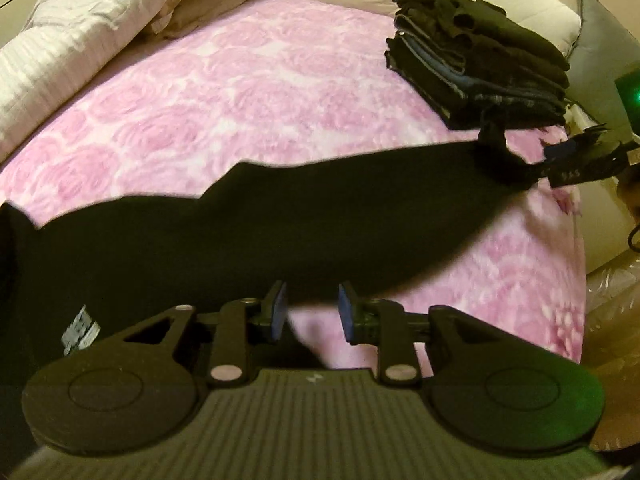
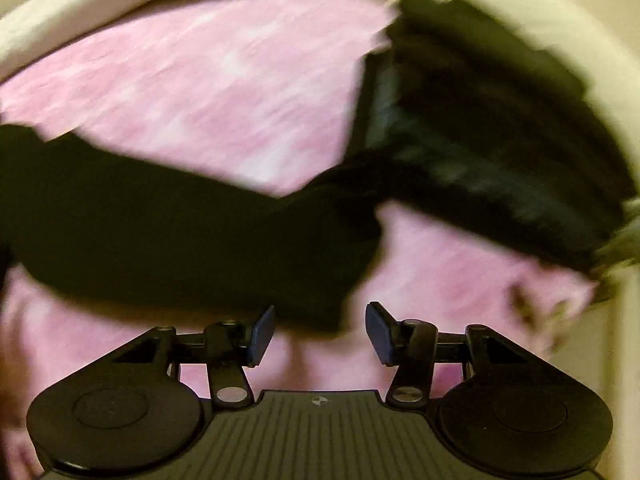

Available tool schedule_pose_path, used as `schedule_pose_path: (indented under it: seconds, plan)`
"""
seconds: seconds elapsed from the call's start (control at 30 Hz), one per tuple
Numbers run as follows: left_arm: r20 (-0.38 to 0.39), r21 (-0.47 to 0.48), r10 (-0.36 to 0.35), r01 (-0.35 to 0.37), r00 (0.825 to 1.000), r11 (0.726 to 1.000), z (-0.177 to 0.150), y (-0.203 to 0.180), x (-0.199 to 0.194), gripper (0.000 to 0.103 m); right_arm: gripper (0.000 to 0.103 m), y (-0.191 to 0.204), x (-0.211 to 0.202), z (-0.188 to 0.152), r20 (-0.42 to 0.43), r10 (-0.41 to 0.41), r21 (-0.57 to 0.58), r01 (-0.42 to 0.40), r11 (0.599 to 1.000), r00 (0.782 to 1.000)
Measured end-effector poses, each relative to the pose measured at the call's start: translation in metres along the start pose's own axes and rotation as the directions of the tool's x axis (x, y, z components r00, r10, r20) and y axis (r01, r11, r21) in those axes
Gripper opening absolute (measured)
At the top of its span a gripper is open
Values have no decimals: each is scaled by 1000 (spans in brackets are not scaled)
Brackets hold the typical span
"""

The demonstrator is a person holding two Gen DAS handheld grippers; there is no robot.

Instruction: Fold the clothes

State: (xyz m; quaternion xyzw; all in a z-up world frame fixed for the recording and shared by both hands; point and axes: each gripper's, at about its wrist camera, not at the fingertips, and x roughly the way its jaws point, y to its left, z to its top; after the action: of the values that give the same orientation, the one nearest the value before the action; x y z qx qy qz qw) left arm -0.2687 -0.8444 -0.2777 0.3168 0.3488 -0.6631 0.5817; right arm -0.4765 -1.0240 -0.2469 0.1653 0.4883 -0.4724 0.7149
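A black garment (image 1: 248,224) lies stretched across the pink rose-patterned bedspread (image 1: 248,92). My left gripper (image 1: 313,312) is open and empty at the garment's near edge, its blue pads (image 1: 280,310) apart. The right gripper (image 1: 576,160) shows at the right of the left wrist view, by the garment's far right end; whether it touches the cloth is unclear. In the blurred right wrist view my right gripper (image 2: 320,332) is open just below the garment (image 2: 180,232). A stack of folded dark clothes (image 1: 480,56) sits at the back right, and also shows in the right wrist view (image 2: 492,120).
White quilts and pillows (image 1: 80,28) are piled along the back left of the bed. A grey pillow (image 1: 600,52) stands at the far right. The bed's right edge (image 1: 580,280) drops off toward the floor.
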Motion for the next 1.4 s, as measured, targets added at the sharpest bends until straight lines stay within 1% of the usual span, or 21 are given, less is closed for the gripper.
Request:
schedule_pose_path:
  seconds: [0.07, 0.13, 0.17, 0.23, 0.3, 0.37, 0.43, 0.5, 0.53, 0.57, 0.6, 0.63, 0.7, 0.77, 0.83, 0.97, 1.0, 1.1, 1.2, 1.3, 1.4]
  plan:
    - [8, 6, -7, 7, 1000, 1000, 9, -4, 6, 24, 52, -20, 3, 2, -24, -53, 96, 55, 994, 998]
    - [10, 17, -17, 16, 1000, 1000, 16, -9, 11, 25, 52, -38, 0, 2, -19, -16, 208, 20, 978, 1000]
    - [7, 27, -22, 22, 1000, 999, 18, -13, 14, 25, 52, -37, -3, 4, 14, 5, 211, -8, 977, 1000]
    - [-6, 43, -27, 28, 1000, 999, 19, -17, 20, 25, 54, -28, -11, 12, 99, 49, 167, -65, 984, 994]
    - [-26, 51, -30, 31, 999, 998, 19, -21, 26, 25, 71, -10, -9, 19, 144, 122, 110, -138, 984, 982]
    - [-39, 54, -28, 30, 999, 998, 18, -23, 28, 25, 80, 12, 2, 26, 149, 162, 33, -169, 985, 975]
    - [-49, 55, -25, 28, 998, 998, 17, -23, 29, 25, 81, 42, 29, 29, 84, 106, -97, -98, 990, 991]
    - [-57, 51, -15, 18, 998, 999, 15, -21, 28, 25, 81, 57, 53, 18, 19, 37, -203, -32, 979, 999]
    - [-61, 48, -10, 13, 998, 999, 15, -19, 27, 25, 79, 54, 56, 15, 26, 37, -200, -31, 979, 999]
    - [-61, 41, -4, 6, 998, 999, 14, -16, 25, 25, 66, 43, 53, 13, 42, 39, -162, -32, 986, 998]
    - [-61, 35, 0, 2, 998, 999, 13, -14, 24, 25, 39, 29, 49, 12, 50, 11, -123, -5, 992, 999]
    - [-61, 29, 4, -2, 998, 1000, 12, -12, 23, 25, 33, 11, 44, 8, 50, -30, -62, 33, 998, 998]
    - [-59, 18, 12, -11, 998, 1000, 11, -7, 20, 25, 32, -31, 34, -1, 36, -113, 79, 110, 991, 993]
    - [-57, 6, 18, -18, 998, 1000, 9, -3, 17, 25, 32, -71, 34, -14, -43, -193, 199, 197, 960, 980]
    - [-52, -1, 27, -27, 998, 1000, 7, 0, 13, 25, 32, -103, 38, -27, -137, -265, 263, 293, 919, 954]
    - [-49, -24, 63, -64, 997, 998, -6, 10, -6, 26, 32, -116, 9, -31, -90, -255, 295, 270, 917, 963]
    - [-50, -26, 78, -79, 996, 997, -10, 14, -12, 27, 33, -110, -2, -29, -59, -232, 291, 239, 926, 971]
    - [-56, -41, 128, -130, 990, 991, -26, 32, -29, 27, 36, -67, -21, -6, 40, -87, 233, 76, 970, 995]
    - [-59, -81, 191, -196, 980, 977, -43, 61, -49, 29, 43, -17, -33, 23, 105, 107, 141, -121, 983, 989]
    - [-58, -116, 278, -283, 959, 952, -59, 101, -69, 30, 49, 49, -37, 54, 114, 334, 11, -337, 941, 936]
    - [-57, -146, 356, -361, 933, 921, -74, 151, -88, 31, 51, 120, -37, 89, 85, 515, -143, -501, 854, 853]
